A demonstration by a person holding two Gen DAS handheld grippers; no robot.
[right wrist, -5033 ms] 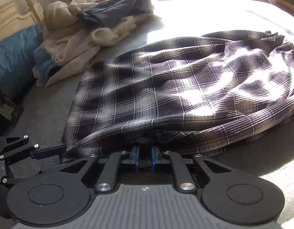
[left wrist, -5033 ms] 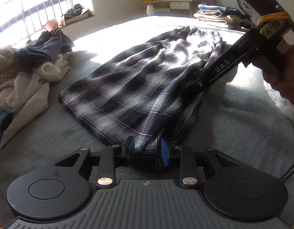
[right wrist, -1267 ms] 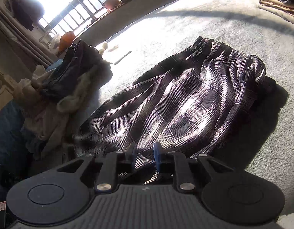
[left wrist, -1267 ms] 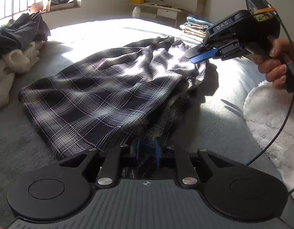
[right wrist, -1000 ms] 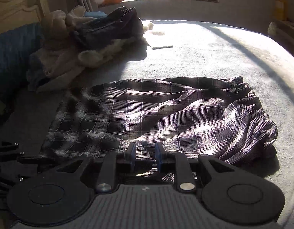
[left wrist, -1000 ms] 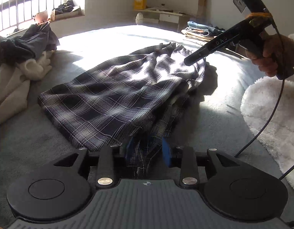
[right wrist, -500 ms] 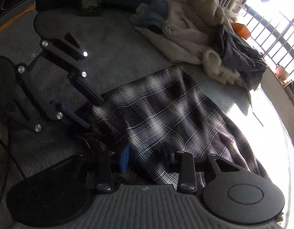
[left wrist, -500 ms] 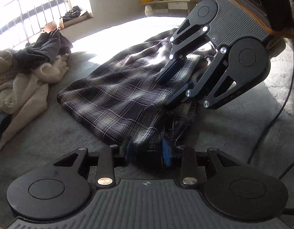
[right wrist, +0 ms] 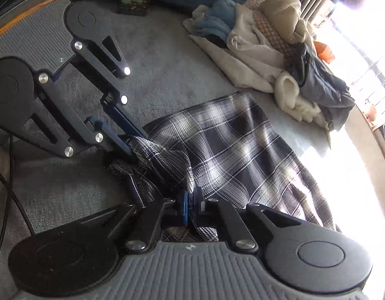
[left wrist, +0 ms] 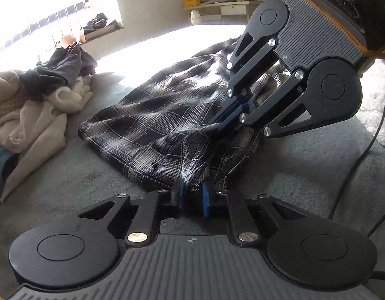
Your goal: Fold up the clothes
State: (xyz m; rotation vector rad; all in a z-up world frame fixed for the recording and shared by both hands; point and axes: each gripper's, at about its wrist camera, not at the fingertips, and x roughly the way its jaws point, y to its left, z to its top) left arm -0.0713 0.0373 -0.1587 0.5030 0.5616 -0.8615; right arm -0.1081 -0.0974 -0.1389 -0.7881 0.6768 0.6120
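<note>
A dark plaid skirt (left wrist: 157, 125) lies spread on the grey bed; it also shows in the right wrist view (right wrist: 242, 155). My left gripper (left wrist: 192, 196) is shut on the skirt's near hem corner, cloth bunched between its blue pads. My right gripper (right wrist: 191, 205) is shut on a fold of the hem just beside it. In the left wrist view the right gripper (left wrist: 215, 126) pinches the cloth a short way beyond the left one. In the right wrist view the left gripper (right wrist: 140, 147) grips the cloth at the left.
A heap of loose clothes (left wrist: 34, 100) lies left of the skirt, seen at upper right in the right wrist view (right wrist: 280, 47). A black cable (left wrist: 362, 150) trails at the right. A shelf with folded items (left wrist: 217, 5) stands at the far wall.
The right gripper has swung back from the skirt's far end to the near hem and closed on it beside the left gripper. The left gripper keeps hold of the hem corner.
</note>
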